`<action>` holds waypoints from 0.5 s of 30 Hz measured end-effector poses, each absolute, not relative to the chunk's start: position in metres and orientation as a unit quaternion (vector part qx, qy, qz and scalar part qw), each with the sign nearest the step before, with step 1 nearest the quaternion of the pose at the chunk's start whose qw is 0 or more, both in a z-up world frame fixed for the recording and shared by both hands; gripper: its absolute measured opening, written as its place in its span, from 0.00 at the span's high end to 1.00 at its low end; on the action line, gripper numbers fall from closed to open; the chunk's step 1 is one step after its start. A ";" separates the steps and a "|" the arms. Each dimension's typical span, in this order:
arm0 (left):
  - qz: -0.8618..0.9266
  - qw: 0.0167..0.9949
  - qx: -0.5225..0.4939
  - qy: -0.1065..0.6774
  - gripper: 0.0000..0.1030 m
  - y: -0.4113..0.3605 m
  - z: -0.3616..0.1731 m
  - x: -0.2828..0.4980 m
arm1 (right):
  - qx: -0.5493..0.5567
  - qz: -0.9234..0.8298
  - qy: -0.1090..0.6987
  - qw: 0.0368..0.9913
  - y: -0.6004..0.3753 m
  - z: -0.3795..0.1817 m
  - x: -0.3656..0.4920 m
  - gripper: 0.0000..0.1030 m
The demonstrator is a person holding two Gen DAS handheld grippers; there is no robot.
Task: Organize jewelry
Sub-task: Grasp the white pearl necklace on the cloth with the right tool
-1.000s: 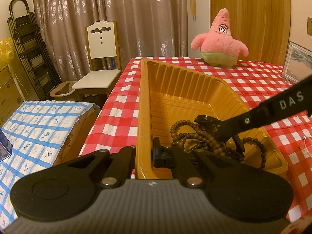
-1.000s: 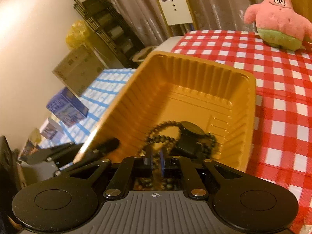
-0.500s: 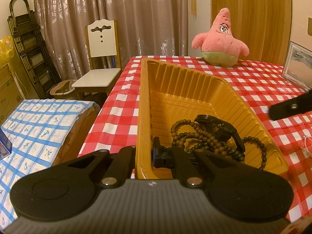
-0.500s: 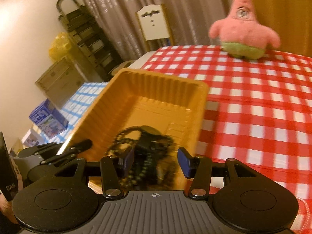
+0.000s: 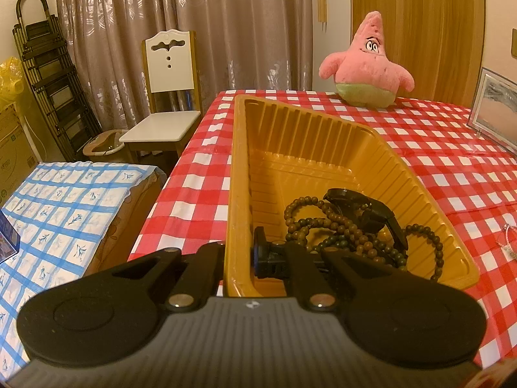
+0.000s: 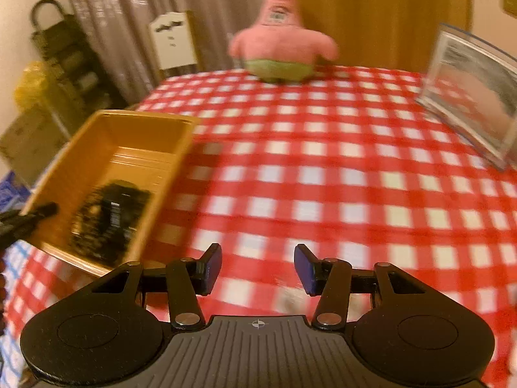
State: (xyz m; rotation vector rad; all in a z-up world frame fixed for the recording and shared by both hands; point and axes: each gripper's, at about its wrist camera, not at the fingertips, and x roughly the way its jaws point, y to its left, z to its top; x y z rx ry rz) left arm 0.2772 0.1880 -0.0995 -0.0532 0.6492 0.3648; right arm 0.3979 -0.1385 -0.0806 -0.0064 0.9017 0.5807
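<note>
An orange plastic tray (image 5: 310,135) stands on the red checked tablecloth. In it lie a brown bead necklace (image 5: 342,229) and a black watch (image 5: 365,208). My left gripper (image 5: 239,255) is shut on the tray's near left rim, one finger outside and one inside. My right gripper (image 6: 258,270) is open and empty over the tablecloth, to the right of the tray (image 6: 106,148); the beads and watch (image 6: 110,216) show blurred inside it. A thin silver chain (image 5: 509,239) lies on the cloth at the right edge of the left wrist view.
A pink star plush (image 5: 368,64) sits at the table's far edge. A clear picture frame (image 6: 471,97) stands at the right. A white chair (image 5: 168,97), a folded ladder (image 5: 48,77) and a blue checked surface (image 5: 61,207) are left of the table.
My right gripper let go of the watch and beads in the tray, opened, and swung out to the right over the tablecloth. The left gripper has kept its hold on the tray rim.
</note>
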 end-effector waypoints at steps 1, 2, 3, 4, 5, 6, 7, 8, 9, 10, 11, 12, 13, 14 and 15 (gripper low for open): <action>0.178 0.931 -0.025 0.317 0.97 0.188 -0.100 0.277 | -0.002 0.267 0.433 0.861 -0.147 -0.083 0.398 0.51; 0.178 0.931 -0.025 0.318 0.97 0.188 -0.100 0.277 | -0.001 0.256 0.437 0.862 -0.154 -0.086 0.398 0.51; 0.178 0.931 -0.024 0.318 0.97 0.188 -0.100 0.277 | 0.001 0.247 0.438 0.864 -0.161 -0.088 0.398 0.52; 0.178 0.931 -0.024 0.318 0.97 0.189 -0.100 0.277 | 0.003 0.240 0.440 0.865 -0.167 -0.090 0.397 0.52; 0.178 0.931 -0.024 0.318 0.97 0.189 -0.101 0.278 | 0.004 0.235 0.441 0.866 -0.172 -0.092 0.397 0.52; 0.178 0.931 -0.024 0.318 0.97 0.188 -0.100 0.277 | 0.002 0.231 0.443 0.866 -0.178 -0.095 0.397 0.52; 0.178 0.931 -0.024 0.318 0.97 0.188 -0.100 0.278 | -0.001 0.227 0.444 0.867 -0.181 -0.097 0.397 0.52; 0.178 0.931 -0.023 0.318 0.97 0.189 -0.101 0.278 | -0.005 0.223 0.445 0.867 -0.183 -0.099 0.398 0.52; 0.178 0.931 -0.024 0.318 0.97 0.189 -0.101 0.278 | -0.011 0.219 0.446 0.868 -0.186 -0.101 0.398 0.52; 0.178 0.931 -0.024 0.318 0.97 0.189 -0.101 0.278 | -0.016 0.219 0.446 0.868 -0.187 -0.104 0.398 0.52; 0.179 0.931 -0.023 0.318 0.97 0.189 -0.102 0.278 | -0.022 0.223 0.443 0.868 -0.188 -0.105 0.398 0.52; 0.178 0.931 -0.022 0.318 0.97 0.189 -0.102 0.278 | -0.030 0.227 0.440 0.868 -0.186 -0.107 0.398 0.58; 0.178 0.931 -0.022 0.318 0.97 0.189 -0.102 0.278 | -0.039 0.233 0.438 0.867 -0.184 -0.109 0.399 0.62; 0.178 0.931 -0.023 0.318 0.97 0.189 -0.101 0.278 | -0.046 0.240 0.438 0.865 -0.182 -0.112 0.399 0.69; 0.178 0.931 -0.023 0.318 0.97 0.189 -0.101 0.278 | -0.052 0.245 0.438 0.863 -0.180 -0.114 0.401 0.70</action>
